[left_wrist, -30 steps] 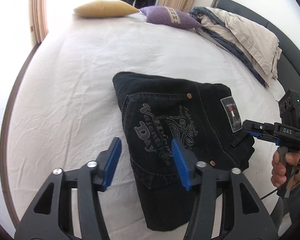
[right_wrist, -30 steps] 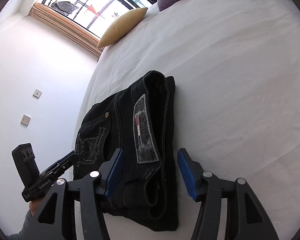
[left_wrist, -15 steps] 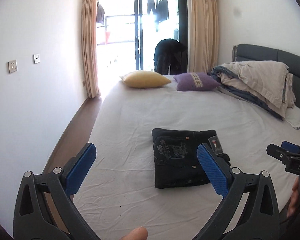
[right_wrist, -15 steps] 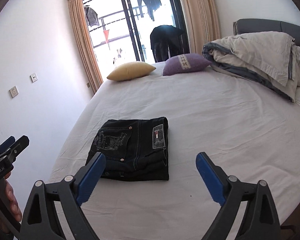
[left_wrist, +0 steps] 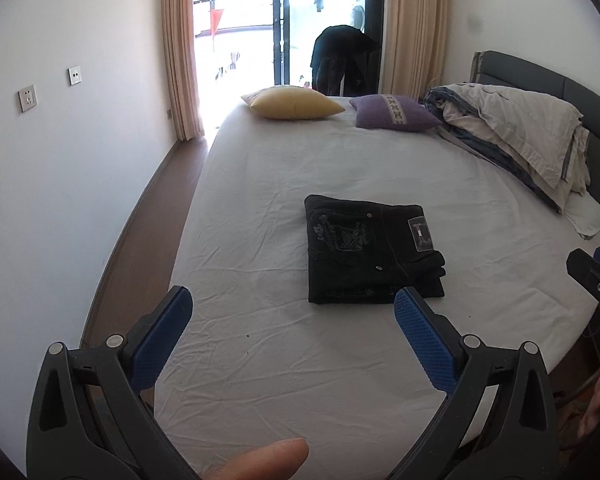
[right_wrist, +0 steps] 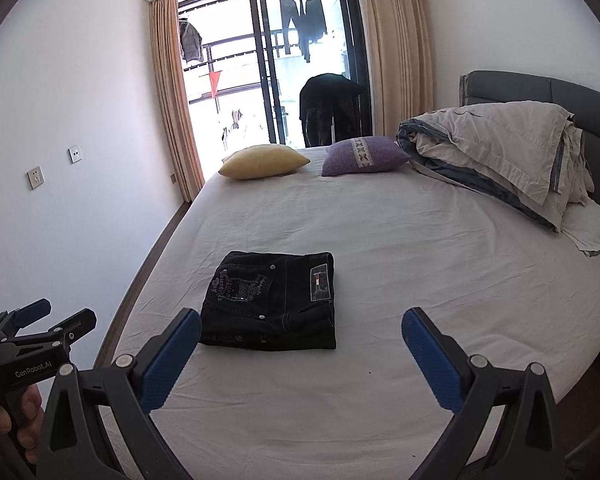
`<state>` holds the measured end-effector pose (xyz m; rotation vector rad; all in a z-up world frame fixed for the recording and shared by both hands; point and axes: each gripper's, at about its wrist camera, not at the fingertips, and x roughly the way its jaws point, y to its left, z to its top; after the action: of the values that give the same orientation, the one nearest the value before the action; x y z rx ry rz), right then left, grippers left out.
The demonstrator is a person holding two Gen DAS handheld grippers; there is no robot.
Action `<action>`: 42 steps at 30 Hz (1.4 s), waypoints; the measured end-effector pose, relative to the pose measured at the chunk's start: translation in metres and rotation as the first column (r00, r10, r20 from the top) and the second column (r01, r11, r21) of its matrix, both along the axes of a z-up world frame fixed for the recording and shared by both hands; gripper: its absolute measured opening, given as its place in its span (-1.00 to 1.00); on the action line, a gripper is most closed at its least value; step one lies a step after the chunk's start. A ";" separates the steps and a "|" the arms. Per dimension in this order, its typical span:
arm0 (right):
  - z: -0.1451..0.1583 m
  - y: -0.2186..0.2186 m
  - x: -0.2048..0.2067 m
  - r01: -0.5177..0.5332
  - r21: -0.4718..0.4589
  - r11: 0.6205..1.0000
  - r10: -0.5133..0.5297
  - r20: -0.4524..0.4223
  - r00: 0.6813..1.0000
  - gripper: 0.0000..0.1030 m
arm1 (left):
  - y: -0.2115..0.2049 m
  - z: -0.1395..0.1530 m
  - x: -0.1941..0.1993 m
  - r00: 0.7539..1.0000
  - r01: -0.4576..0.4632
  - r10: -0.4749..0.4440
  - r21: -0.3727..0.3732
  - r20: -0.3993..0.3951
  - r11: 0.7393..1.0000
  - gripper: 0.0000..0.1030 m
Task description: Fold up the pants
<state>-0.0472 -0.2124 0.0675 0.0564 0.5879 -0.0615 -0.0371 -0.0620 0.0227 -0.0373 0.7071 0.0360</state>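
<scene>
Right wrist view: folded pants [right_wrist: 270,300] mid-bed [right_wrist: 420,240], bare sheet all around.

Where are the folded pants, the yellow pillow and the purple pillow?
folded pants [right_wrist: 268,300], right wrist view, on the back pocket.
yellow pillow [right_wrist: 262,162], right wrist view, on its middle.
purple pillow [left_wrist: 394,112], left wrist view, on its middle.

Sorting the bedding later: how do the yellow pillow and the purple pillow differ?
The yellow pillow is plain; the purple pillow carries a pale patterned band. The yellow pillow lies nearer the window-side edge of the bed, the purple pillow nearer the heaped duvet. Both rest on the sheet, apart from each other.
</scene>
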 end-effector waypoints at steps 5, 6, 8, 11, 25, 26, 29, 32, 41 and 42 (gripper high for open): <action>-0.011 0.001 0.002 0.037 0.022 0.999 -0.036 -0.061 0.997 1.00 | -0.008 -0.017 0.010 0.998 0.011 -0.012 -0.008 -0.069 1.000 1.00; -0.013 0.001 0.003 0.039 0.022 0.999 -0.038 -0.072 0.997 1.00 | -0.010 -0.019 0.010 0.997 0.017 -0.018 -0.013 -0.077 1.000 1.00; -0.018 0.001 0.006 0.043 0.020 0.999 -0.041 -0.090 0.995 1.00 | -0.010 -0.024 0.015 0.996 0.024 -0.026 -0.018 -0.088 1.000 1.00; -0.022 0.003 0.009 0.039 0.015 0.999 -0.037 -0.103 0.994 1.00 | -0.011 -0.029 0.019 0.995 0.026 -0.028 -0.021 -0.100 0.999 1.00; -0.030 0.010 0.010 0.019 0.010 1.000 -0.018 -0.136 0.990 1.00 | -0.006 -0.036 0.026 0.991 0.016 -0.018 -0.022 -0.131 1.000 1.00; -0.030 0.011 0.010 0.020 0.013 1.000 -0.018 -0.135 0.991 1.00 | -0.007 -0.037 0.026 0.991 0.016 -0.019 -0.023 -0.132 1.000 1.00; -0.031 0.010 0.010 0.017 0.009 1.000 -0.015 -0.140 0.990 1.00 | -0.007 -0.039 0.027 0.991 0.018 -0.020 -0.021 -0.135 1.000 1.00; -0.033 0.010 0.010 0.014 0.009 1.000 -0.012 -0.143 0.990 1.00 | -0.008 -0.039 0.027 0.990 0.019 -0.021 -0.020 -0.136 1.000 1.00; -0.037 0.008 0.012 0.008 0.006 1.000 -0.007 -0.160 0.987 1.00 | -0.008 -0.041 0.028 0.990 0.024 -0.026 -0.022 -0.140 0.999 1.00; -0.037 0.008 0.012 0.007 0.007 1.000 -0.006 -0.162 0.987 1.00 | -0.008 -0.041 0.028 0.990 0.024 -0.027 -0.022 -0.140 0.999 1.00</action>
<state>-0.0348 -0.2045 0.0302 0.0609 0.7504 -0.0707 -0.0093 -0.0697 -0.0185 -0.0452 0.8485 0.0067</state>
